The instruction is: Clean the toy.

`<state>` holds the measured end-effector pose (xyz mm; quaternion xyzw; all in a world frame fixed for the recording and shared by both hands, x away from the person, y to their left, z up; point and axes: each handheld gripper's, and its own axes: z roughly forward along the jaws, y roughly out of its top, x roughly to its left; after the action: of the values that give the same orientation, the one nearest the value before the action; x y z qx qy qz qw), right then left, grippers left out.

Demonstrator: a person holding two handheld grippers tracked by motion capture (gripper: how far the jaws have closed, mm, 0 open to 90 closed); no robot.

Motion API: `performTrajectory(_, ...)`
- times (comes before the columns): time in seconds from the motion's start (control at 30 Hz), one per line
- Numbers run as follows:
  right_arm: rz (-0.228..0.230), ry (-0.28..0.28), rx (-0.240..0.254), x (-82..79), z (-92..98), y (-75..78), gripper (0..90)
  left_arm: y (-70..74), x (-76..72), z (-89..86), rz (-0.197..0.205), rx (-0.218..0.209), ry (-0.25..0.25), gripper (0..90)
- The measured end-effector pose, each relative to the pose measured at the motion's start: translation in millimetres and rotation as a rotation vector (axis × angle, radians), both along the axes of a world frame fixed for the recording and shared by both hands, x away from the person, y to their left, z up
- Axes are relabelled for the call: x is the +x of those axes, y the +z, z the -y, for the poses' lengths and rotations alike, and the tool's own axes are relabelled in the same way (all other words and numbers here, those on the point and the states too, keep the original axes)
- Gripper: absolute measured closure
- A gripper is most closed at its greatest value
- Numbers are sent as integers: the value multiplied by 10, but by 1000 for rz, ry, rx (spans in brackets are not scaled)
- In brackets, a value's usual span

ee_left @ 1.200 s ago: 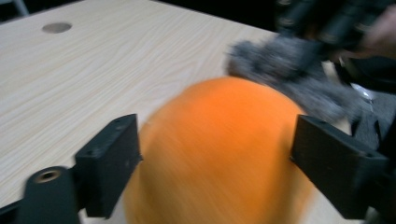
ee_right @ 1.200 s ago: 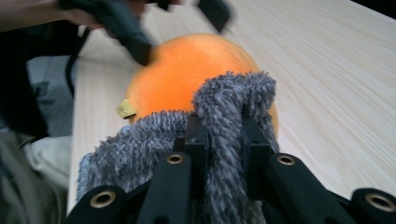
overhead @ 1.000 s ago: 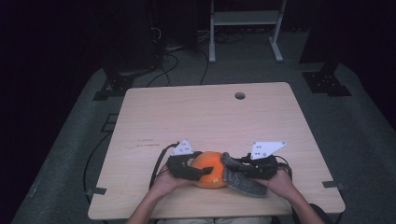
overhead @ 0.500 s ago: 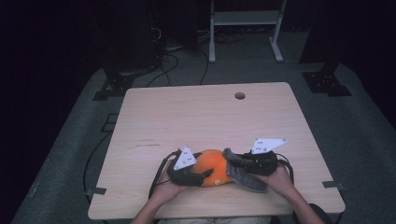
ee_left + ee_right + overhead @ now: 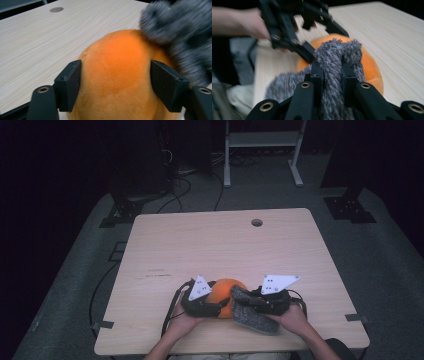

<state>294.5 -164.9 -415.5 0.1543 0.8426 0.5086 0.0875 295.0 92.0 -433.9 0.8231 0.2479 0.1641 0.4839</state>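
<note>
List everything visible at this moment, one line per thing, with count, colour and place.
orange plush ball: one, orange, near edge of the table, between the two grippers.
grey fuzzy cloth: one, grey, draped against the ball's right side and trailing toward the table's near edge.
table: one, light wood, centre of the high view, with a round hole near its far edge.
white frame: one, white, on the floor beyond the table.
floor cables: several, dark, on the grey floor behind the table.
left gripper: one, black, jaws either side of the ball; they have just been opening.
right gripper: one, black, shut on the grey cloth.
hands: two, at the near edge, each holding a gripper.
</note>
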Motion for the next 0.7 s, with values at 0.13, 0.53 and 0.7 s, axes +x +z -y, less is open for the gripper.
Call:
performTrajectory(0.13,-35,-63,5,108,136,-37,761,34,32,-123,-64,-67,-107,207)
performTrajectory(0.53,9,-36,15,37,50,53,760,47,-11,37,34,83,-115,306)
performTrajectory(0.7,-10,-133,-11,136,238,3,764,57,-1,24,38,52,-125,301)
